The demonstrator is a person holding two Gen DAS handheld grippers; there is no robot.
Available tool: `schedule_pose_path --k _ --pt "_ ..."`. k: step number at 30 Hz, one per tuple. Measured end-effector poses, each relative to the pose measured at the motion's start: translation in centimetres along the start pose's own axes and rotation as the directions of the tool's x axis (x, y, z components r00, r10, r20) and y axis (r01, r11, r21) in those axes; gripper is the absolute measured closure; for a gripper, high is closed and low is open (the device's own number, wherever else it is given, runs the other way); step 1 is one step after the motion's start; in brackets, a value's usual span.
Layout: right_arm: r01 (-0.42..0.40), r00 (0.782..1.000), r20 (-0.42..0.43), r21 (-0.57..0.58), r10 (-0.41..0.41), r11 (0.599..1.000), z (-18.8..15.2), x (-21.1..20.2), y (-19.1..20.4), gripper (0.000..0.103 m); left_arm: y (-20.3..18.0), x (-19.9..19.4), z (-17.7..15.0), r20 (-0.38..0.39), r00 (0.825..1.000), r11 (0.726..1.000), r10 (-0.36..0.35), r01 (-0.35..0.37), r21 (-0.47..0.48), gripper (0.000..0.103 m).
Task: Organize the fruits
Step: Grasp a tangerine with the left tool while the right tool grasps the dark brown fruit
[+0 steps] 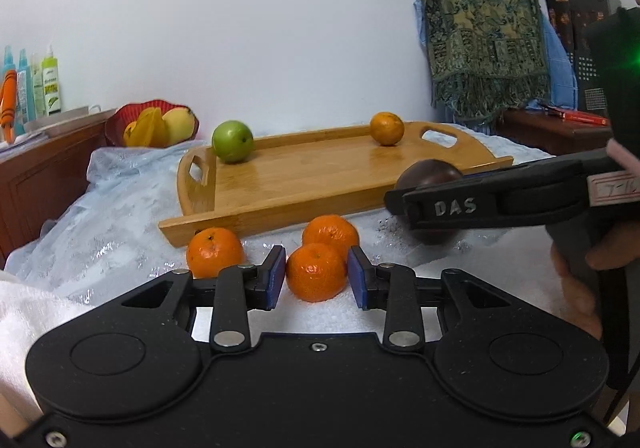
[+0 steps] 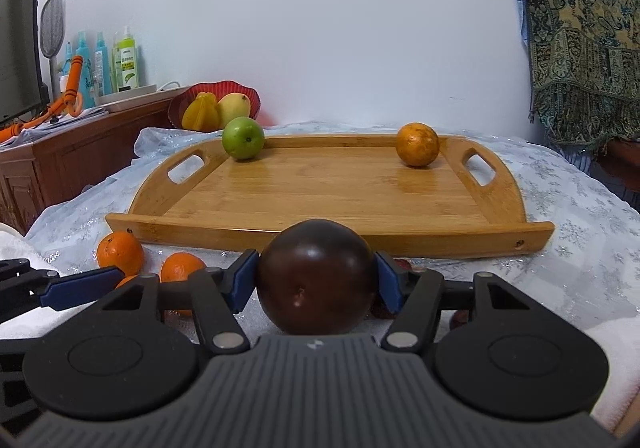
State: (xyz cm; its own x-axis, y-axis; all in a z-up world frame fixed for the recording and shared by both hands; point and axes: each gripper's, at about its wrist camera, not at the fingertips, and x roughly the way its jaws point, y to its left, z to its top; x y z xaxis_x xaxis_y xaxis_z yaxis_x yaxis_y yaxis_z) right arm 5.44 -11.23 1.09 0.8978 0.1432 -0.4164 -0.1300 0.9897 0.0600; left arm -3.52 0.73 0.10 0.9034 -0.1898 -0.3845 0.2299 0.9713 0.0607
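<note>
Left wrist view: the left gripper [image 1: 317, 276] clasps a tangerine [image 1: 316, 272] between its blue pads, just before the wooden tray's [image 1: 304, 183] near edge.

Right wrist view: the right gripper [image 2: 316, 280] grips a dark round fruit [image 2: 316, 278] at that edge. A green apple [image 2: 243, 138] sits in the tray's far left corner, an orange [image 2: 417, 144] in its far right.

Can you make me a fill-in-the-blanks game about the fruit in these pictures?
1. The right gripper has its jaws closed on a dark ____ fruit.
2. The wooden tray holds ____ fruits.
3. The green apple sits at the tray's far ____ corner.
4. The left gripper has a ____ between its jaws.

Missing words: purple; two; left; tangerine
</note>
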Motion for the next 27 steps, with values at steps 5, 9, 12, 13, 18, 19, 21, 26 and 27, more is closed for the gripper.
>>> schedule_pose_path --k 5,9,12,13,18,19,21,26,27 --pt "0.011 1.0 0.003 0.035 -0.011 0.999 0.1 0.1 -0.4 0.038 0.6 1.1 -0.2 -0.056 0.998 0.999 -0.004 0.001 -0.05 0.066" --pt "0.011 1.0 0.005 0.032 -0.012 0.999 0.1 0.2 -0.3 0.038 1.1 1.9 0.0 -0.065 0.998 0.996 -0.022 0.016 -0.088 0.065" --pt "0.012 1.0 0.009 0.024 -0.012 1.0 0.0 0.2 -0.2 0.038 1.2 2.5 0.0 -0.084 0.996 0.994 -0.03 0.021 -0.105 0.064" --pt "0.012 1.0 0.009 0.023 -0.012 1.0 0.1 0.2 -0.1 0.039 1.1 2.7 0.0 -0.088 0.996 0.994 -0.03 0.021 -0.106 0.064" --pt "0.012 1.0 0.013 0.028 -0.012 1.0 0.1 0.2 -0.2 0.039 1.0 2.7 0.1 -0.088 0.996 0.994 -0.027 0.018 -0.106 0.065" --pt "0.012 1.0 0.014 0.028 -0.013 1.0 0.1 0.2 -0.2 0.039 1.0 2.7 0.1 -0.085 0.996 0.994 -0.023 0.014 -0.107 0.066" --pt "0.011 1.0 0.015 0.027 -0.011 1.0 0.1 0.2 -0.2 0.039 1.1 2.5 0.1 -0.073 0.997 0.994 -0.017 0.009 -0.111 0.07" --pt "0.005 0.999 0.035 0.034 -0.006 0.999 0.1 -0.1 -0.2 0.039 0.6 1.3 0.7 -0.001 1.0 0.997 0.0 0.0 -0.082 0.07" --pt "0.005 0.999 0.045 0.038 -0.006 0.999 0.1 -0.3 -0.2 0.039 0.5 1.1 0.9 0.01 1.0 0.997 0.0 0.001 -0.077 0.07"
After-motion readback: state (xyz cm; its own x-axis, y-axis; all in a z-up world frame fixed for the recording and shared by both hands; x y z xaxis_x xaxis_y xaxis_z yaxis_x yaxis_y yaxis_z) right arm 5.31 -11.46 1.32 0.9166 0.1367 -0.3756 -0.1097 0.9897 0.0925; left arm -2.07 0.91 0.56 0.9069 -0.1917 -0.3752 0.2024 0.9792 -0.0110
